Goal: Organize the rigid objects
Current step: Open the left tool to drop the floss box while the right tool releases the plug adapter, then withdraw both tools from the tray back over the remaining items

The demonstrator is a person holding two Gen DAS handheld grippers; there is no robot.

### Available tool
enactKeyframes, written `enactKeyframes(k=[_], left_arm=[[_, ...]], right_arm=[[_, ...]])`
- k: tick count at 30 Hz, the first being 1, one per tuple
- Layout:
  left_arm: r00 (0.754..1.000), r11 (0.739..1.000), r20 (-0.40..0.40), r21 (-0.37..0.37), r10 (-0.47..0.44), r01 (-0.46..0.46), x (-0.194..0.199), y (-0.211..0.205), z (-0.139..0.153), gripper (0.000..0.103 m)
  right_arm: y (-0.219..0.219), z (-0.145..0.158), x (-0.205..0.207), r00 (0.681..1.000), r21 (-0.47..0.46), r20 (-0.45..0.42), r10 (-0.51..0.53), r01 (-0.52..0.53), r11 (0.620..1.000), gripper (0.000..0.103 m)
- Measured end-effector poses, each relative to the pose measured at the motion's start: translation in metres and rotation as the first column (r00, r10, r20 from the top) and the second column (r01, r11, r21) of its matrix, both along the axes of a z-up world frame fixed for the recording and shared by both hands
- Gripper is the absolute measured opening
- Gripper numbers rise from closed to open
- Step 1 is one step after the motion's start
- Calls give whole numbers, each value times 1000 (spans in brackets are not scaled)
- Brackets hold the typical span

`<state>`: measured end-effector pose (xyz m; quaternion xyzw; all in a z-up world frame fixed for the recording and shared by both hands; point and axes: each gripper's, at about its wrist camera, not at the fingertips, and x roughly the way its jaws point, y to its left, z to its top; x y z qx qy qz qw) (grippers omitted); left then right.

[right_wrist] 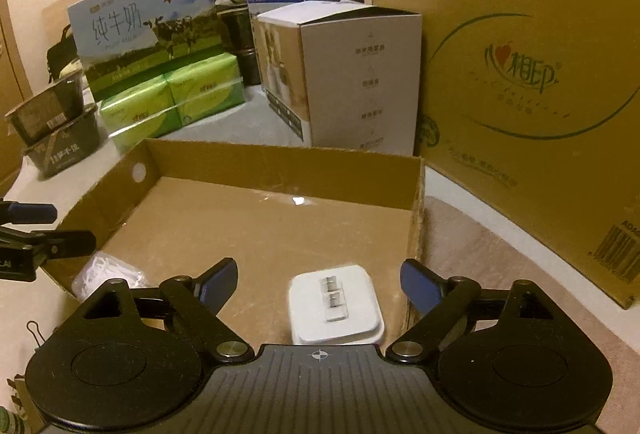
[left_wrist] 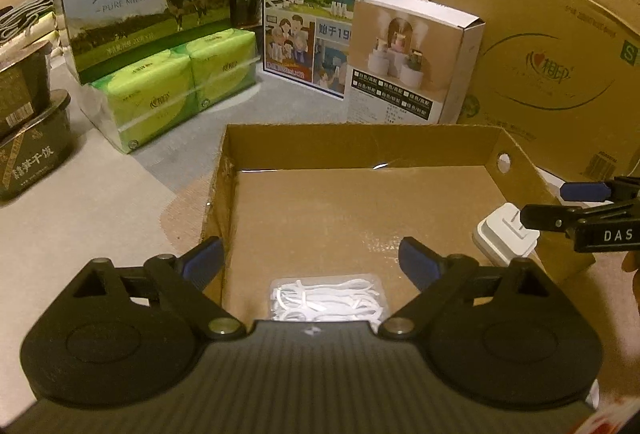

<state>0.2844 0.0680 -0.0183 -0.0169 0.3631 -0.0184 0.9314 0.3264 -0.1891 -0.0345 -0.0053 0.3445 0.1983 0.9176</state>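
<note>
Cartons crowded the table behind the shallow cardboard tray. Inside its near edge we saw the floss-pick packet, light and slippery, and the stiff charger plug, best pinched across its flat sides. Left gripper and right gripper gaped empty.

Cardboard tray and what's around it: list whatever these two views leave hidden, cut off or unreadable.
- Floss picks pack: near edge hidden by the left gripper body in the left wrist view; in the right wrist view mostly behind the right gripper finger.
- White charger: near end covered by the right gripper body.
- Cardboard tray: near wall hidden in both views.
- Large carton: cut off by the picture edge.
- White box: small print too blurred to read.
</note>
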Motion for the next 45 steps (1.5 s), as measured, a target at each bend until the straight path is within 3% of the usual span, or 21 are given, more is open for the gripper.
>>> enactKeyframes(k=[12, 26, 35, 45], left_arm=[[999, 1000, 33, 4, -1, 1, -41, -8, 33, 93], [997, 999, 61, -19, 36, -35, -122, -21, 57, 93], [995, 997, 68, -23, 74, -73, -170, -26, 53, 93], [992, 995, 73, -25, 102, -101, -217, -29, 41, 93]], right_arm=[[-11, 31, -46, 999, 6, 36, -10, 10, 1000, 88], [-19, 61, -128, 997, 26, 80, -15, 13, 1000, 88], [-22, 57, -182, 996, 43, 90, -10, 6, 999, 88], [-24, 31, -233, 998, 46, 60, 14, -17, 999, 88]])
